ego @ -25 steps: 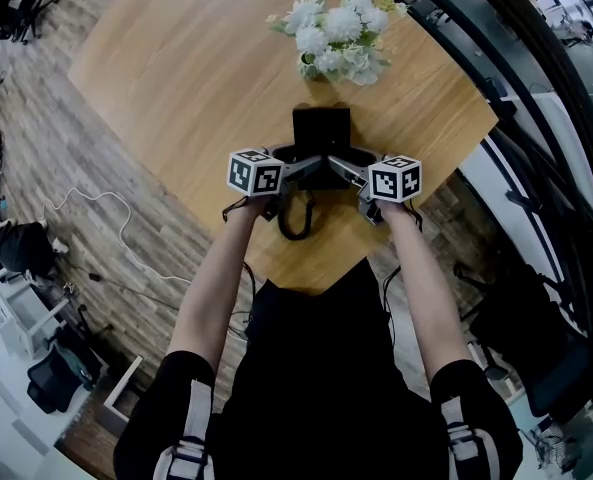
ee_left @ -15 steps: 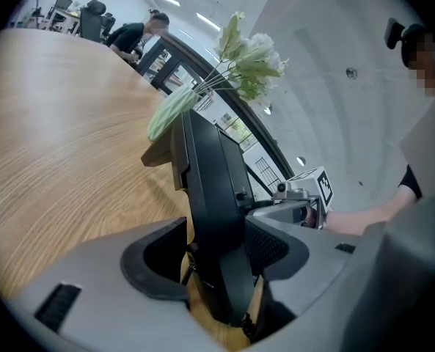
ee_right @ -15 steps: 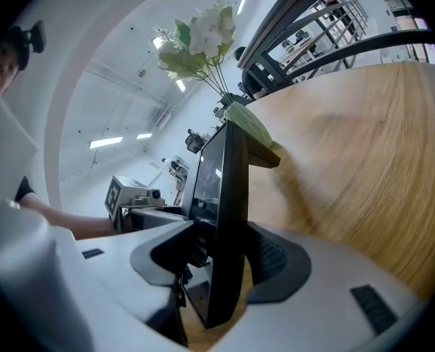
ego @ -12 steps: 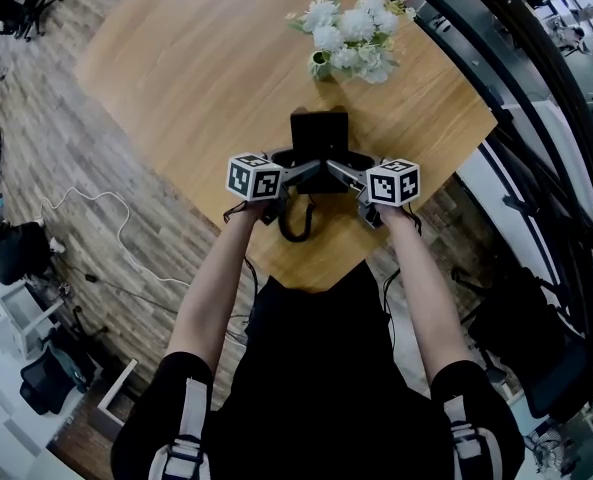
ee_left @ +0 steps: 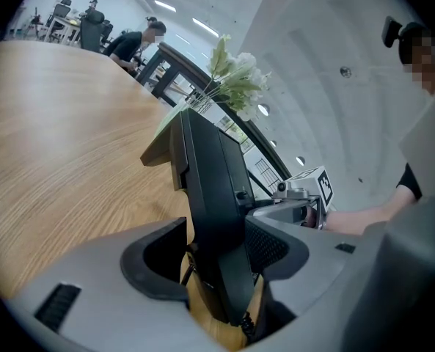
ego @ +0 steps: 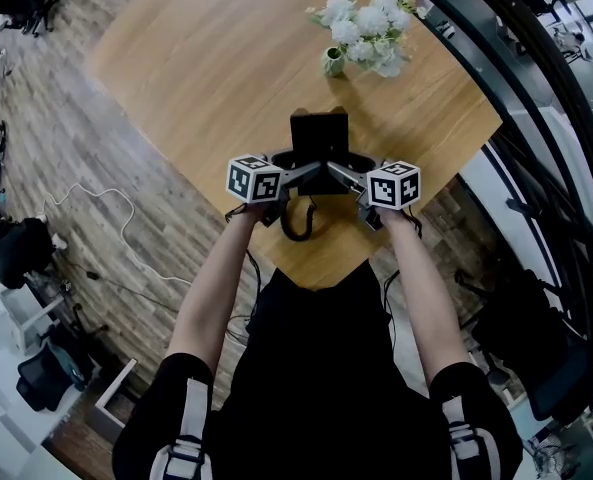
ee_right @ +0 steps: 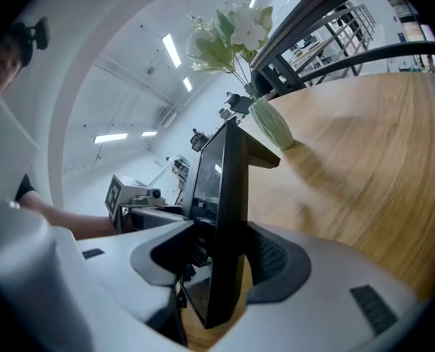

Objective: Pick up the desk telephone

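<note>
Clamps the black telephone (ego: 319, 140) on its left edge with the left hand-held gripper (ego: 298, 171) and on its right edge with the right hand-held gripper (ego: 342, 171), each pair of jaws pressed tight against the casing. Holds it tilted, near the front corner of the wooden surface (ego: 196, 58). Trails a looped black cord (ego: 294, 226) toward the near edge. Sits well apart from the vase of white flowers (ego: 368, 36) at the far side.
</note>
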Demonstrator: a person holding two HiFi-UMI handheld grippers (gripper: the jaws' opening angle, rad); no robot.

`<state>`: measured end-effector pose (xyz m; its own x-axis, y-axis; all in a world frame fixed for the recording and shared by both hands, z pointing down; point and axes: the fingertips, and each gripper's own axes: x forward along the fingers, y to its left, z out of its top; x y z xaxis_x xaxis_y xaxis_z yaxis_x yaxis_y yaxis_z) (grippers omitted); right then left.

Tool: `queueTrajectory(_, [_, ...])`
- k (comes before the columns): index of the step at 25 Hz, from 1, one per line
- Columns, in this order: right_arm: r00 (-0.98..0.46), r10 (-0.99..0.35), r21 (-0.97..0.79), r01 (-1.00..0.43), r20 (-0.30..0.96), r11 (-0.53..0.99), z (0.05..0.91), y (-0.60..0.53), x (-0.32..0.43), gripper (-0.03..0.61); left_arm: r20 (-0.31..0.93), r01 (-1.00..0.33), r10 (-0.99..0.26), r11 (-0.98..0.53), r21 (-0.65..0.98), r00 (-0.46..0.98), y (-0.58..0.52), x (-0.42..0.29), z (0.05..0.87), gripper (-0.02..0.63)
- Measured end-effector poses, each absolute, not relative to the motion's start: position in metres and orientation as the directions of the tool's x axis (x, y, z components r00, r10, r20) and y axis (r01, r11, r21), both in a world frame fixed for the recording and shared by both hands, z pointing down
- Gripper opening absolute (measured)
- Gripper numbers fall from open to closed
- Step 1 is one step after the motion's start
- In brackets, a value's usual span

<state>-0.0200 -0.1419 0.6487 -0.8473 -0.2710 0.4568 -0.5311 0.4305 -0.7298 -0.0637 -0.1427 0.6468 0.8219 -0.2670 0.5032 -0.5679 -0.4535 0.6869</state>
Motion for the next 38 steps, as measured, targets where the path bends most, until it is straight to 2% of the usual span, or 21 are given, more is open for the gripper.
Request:
queueTrajectory(18, [-0.827,-0.325,-0.7,-0.561,0.458,0.441,0.614,-0.076,-0.045,0.227,0.46,-0.53,-0.269,-0.506,0.68,0.846,-0.078,-0.09,0.614,0.259])
queueTrajectory(38, [-0.793,-0.421,-0.687,-0.6,0.441,0.409,0.585,0.005,-0.092,0.227,0.469,-0.475,-0.182,-0.598,0.645,0.865,-0.002,-0.135,0.583,0.259])
